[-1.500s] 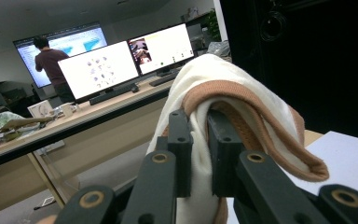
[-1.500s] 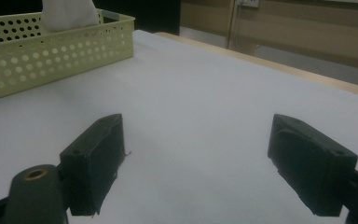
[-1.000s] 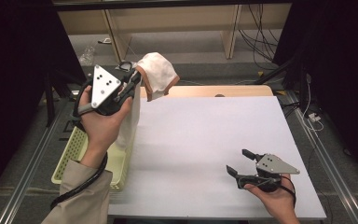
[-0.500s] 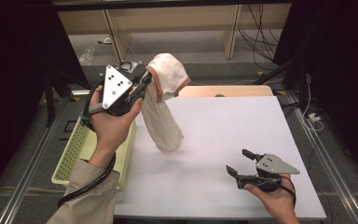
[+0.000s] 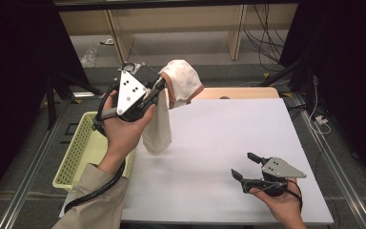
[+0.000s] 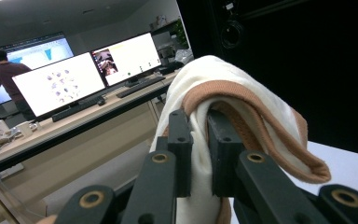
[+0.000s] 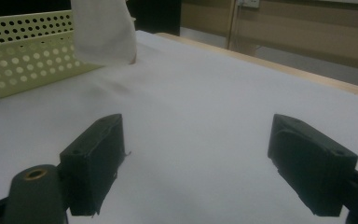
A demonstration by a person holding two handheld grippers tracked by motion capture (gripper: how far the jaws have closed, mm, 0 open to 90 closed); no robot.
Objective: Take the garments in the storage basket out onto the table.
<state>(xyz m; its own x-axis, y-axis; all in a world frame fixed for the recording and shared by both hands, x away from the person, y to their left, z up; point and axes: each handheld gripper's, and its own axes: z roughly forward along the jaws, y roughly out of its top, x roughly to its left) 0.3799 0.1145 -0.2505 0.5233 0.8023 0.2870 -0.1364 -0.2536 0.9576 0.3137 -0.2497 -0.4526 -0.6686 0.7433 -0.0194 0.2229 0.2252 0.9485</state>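
Observation:
A cream cloth with a brown trimmed edge [image 5: 181, 83] hangs from my left gripper [image 5: 161, 86], which is shut on it above the table's left part. In the left gripper view the fabric [image 6: 233, 100] drapes over both black jaws, pinched between them. The cloth's long lower end [image 5: 156, 133] dangles down toward the white table [image 5: 228, 143]; its bottom corner [image 7: 105, 32] hangs by the basket. My right gripper [image 5: 245, 167] rests low near the front right of the table, open, with bare table between its fingers [image 7: 93, 158].
A pale green perforated basket [image 5: 78, 152] stands off the table's left edge, under my left forearm. A wooden board [image 5: 238, 93] borders the table's far edge. Beyond it are wooden furniture legs and cables on the floor.
My left gripper has carried the cloth rightward from above the basket out over the table. The hanging end has swung along with it. The right gripper has stayed put.

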